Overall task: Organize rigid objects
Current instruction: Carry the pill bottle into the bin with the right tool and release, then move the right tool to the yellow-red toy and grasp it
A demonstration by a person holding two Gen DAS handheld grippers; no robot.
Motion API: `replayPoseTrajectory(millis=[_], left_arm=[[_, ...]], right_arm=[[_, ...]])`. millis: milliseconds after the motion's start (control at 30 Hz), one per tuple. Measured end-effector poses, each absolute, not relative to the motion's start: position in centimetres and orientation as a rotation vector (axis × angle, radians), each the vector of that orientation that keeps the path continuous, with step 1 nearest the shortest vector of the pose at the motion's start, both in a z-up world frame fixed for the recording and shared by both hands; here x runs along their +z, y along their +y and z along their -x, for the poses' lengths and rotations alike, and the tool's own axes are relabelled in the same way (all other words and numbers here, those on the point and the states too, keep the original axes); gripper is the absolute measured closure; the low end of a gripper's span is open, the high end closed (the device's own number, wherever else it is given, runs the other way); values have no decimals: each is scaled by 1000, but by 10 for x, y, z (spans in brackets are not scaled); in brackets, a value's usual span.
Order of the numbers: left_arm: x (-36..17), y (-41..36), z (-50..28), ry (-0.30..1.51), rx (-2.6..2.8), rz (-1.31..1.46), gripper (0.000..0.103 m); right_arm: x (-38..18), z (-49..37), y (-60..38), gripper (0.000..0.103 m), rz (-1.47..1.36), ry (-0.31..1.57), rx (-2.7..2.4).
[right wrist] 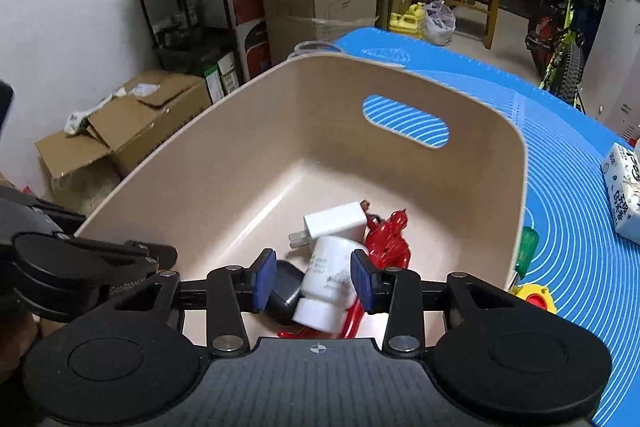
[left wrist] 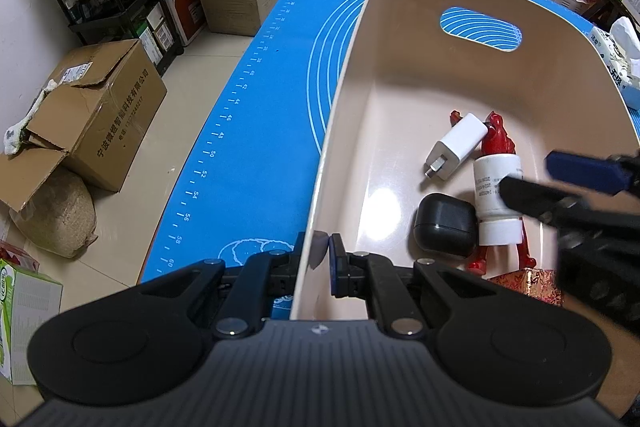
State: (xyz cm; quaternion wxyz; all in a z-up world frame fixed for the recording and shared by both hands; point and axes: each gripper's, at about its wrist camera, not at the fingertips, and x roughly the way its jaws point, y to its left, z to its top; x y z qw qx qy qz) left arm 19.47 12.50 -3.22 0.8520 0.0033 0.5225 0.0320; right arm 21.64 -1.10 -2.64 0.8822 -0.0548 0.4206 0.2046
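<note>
One white bottle (right wrist: 326,281) between open right gripper (right wrist: 316,285) pads, untouched

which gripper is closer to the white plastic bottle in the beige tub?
Right. The right gripper sits directly over the white plastic bottle, jaws open. The left gripper is off to the side, clamped on the beige tub wall.
</note>
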Motion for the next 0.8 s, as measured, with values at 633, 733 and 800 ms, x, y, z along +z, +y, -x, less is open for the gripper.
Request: replayPoseTrajectory(millis=[633, 733, 800], left_arm=[[-32, 126, -195, 1100, 70, -8, 91], [-32, 126, -194, 1100, 70, -7, 91], [-32, 126, -194, 1100, 70, -6, 91]], right_arm=[[17, -214, -123, 33, -39, 698, 235], [10, -215, -139, 33, -29, 713, 203], [5, -216, -146, 33, 3, 720, 183]])
